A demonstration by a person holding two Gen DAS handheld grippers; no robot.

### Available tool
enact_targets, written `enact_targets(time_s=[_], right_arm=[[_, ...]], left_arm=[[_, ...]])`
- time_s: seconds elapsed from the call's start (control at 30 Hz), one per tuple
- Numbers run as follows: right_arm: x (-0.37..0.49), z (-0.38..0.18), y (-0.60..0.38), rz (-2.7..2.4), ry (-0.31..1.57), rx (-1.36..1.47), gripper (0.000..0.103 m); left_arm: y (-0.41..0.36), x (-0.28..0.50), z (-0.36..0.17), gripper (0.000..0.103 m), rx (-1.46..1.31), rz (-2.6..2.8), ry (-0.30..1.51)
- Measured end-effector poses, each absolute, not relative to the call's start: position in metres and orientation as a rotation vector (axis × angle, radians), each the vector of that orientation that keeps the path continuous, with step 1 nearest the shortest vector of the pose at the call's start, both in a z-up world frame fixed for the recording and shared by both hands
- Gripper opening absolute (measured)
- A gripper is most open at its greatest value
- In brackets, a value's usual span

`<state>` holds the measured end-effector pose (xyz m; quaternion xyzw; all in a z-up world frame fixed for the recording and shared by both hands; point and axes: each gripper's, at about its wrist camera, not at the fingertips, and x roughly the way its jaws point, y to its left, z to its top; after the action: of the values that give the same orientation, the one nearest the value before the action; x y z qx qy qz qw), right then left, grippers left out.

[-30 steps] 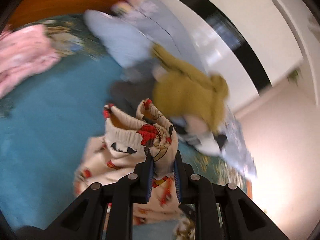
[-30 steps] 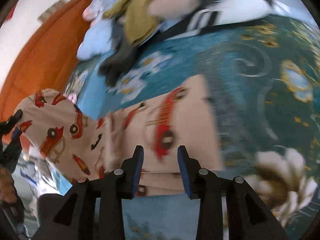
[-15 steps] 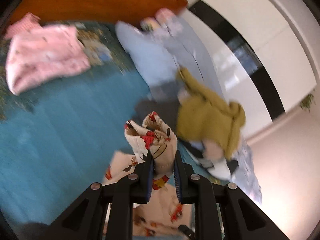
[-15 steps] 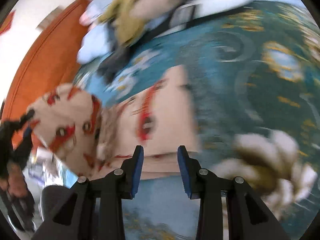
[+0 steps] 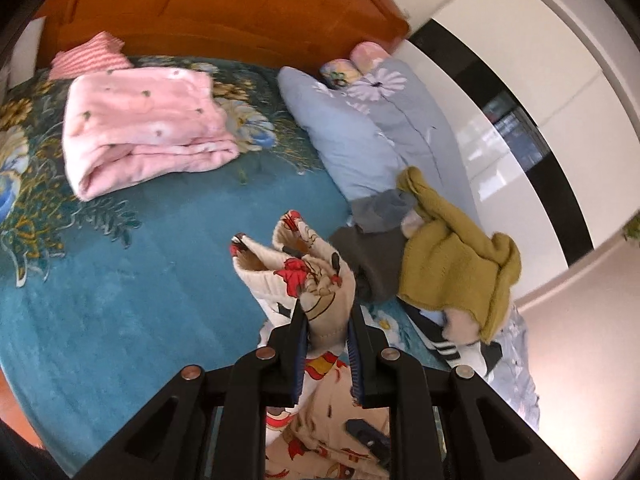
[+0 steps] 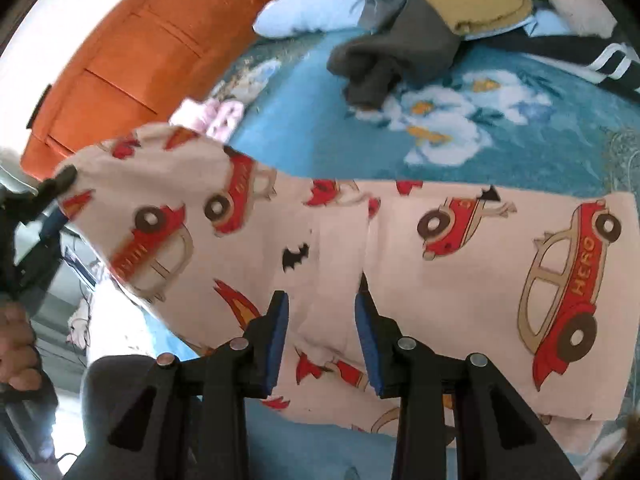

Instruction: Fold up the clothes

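Observation:
Cream pyjama trousers [image 5: 308,276] printed with red cars lie on the blue floral bedspread [image 5: 120,280]. My left gripper [image 5: 327,312] is shut on their bunched waistband and holds that end lifted off the bed. In the right wrist view the trousers [image 6: 460,280] stretch flat across the bed, their left end raised where the left gripper [image 6: 60,184] pinches it. My right gripper [image 6: 322,300] hovers over the middle of the trousers. It is open, and its blue pads [image 6: 280,320] grip nothing.
A folded pink blanket [image 5: 140,128] lies near the orange headboard [image 5: 220,8]. To the right sits a heap with an olive sweater [image 5: 452,264], a dark grey garment [image 5: 372,256], a black striped piece [image 5: 448,348] and a pale blue quilt [image 5: 352,140]. A person's hand [image 6: 16,344] shows at the left edge.
The left gripper has swung round with the waistband still in it, and the pink blanket has come into full view. The right gripper has shifted over the trousers, which now span its view.

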<state>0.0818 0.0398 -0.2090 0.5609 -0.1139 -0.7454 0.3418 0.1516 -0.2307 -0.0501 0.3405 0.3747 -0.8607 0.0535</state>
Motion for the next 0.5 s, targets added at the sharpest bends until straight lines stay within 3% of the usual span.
enact_targets(time_s=[0.2,0.37,0.5], right_arm=[[0.078,-0.199,0.132,-2.081,-0.537,1.453,0.036],[0.096,-0.201,0.21,-2.219,-0.683,1.48,0.036],[0.114,-0.216,0.252,-2.287,-0.789,1.563,0.036]], left_arm=[[-0.154,0.127,-0.039,0.019,1.192,-2.831,1.001],[-0.05,0.103,-0.082,0.019,1.58,-2.873,0.846],[0.014,0.097,-0.121,0.019,1.851,-2.834,0.603]])
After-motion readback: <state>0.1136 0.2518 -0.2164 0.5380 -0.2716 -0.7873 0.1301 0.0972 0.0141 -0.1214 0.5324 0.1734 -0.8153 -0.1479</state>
